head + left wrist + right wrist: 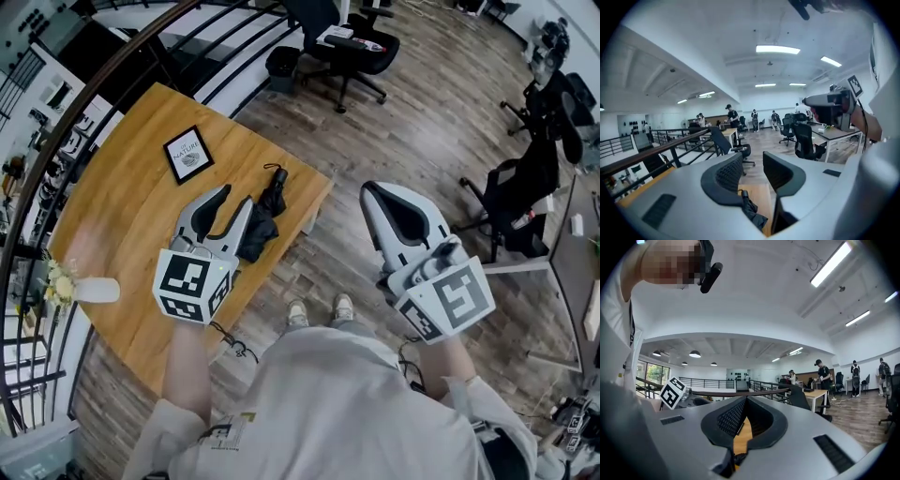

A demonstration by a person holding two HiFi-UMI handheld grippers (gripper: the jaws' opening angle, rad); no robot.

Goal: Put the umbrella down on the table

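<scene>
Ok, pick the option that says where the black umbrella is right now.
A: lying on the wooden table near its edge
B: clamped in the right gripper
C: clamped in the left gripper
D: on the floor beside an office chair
A: the folded umbrella lies on the wooden table close to its edge, and the left gripper above it has its jaws apart and grips nothing.

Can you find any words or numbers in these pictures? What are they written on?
"NATURE": on the framed picture lying on the wooden table.
Smaller print below it in the frame: too small to read.
Left marker cube and right marker cube: black-and-white square patterns, no words.
Tag on the person's shirt: too small to read.
</scene>
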